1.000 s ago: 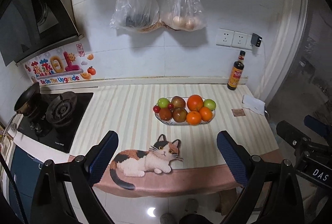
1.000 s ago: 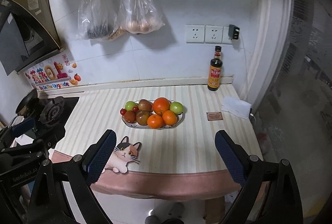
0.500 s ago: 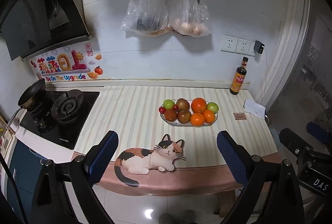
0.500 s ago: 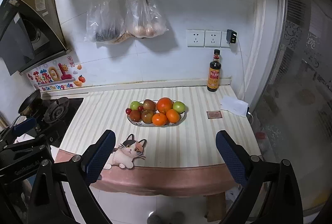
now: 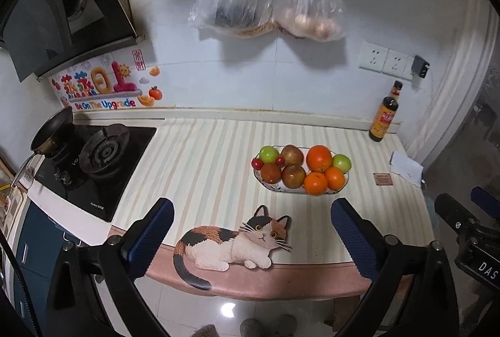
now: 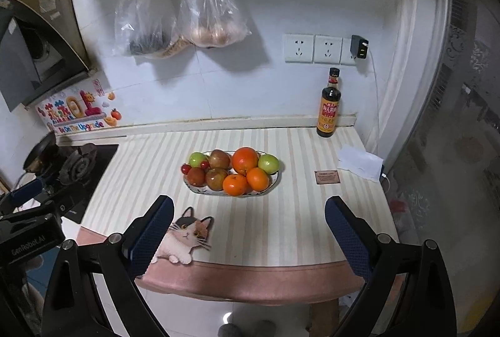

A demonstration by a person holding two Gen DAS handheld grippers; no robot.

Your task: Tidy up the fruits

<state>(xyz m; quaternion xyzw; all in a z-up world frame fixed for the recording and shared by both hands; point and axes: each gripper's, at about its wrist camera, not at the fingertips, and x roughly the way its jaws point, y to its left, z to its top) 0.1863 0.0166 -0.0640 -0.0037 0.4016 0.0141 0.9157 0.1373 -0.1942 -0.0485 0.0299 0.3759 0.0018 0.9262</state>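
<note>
A white oval plate sits mid-counter, piled with fruit: a large orange, smaller oranges, red-brown apples, two green apples and small red fruits at its left end. My left gripper hangs over the counter's front edge, short of the plate, jaws opening, nothing between them. My right gripper is open and empty, just in front of the plate.
A gas stove with a small pan takes up the counter's left. A sauce bottle, white paper and a brown card lie right. A cat-shaped mat overhangs the front edge. Bags and scissors hang above.
Both grippers pulled back from the counter, then came nearer and lower again, so the fruit plate looks larger than half a second ago. Nothing on the counter moved.
</note>
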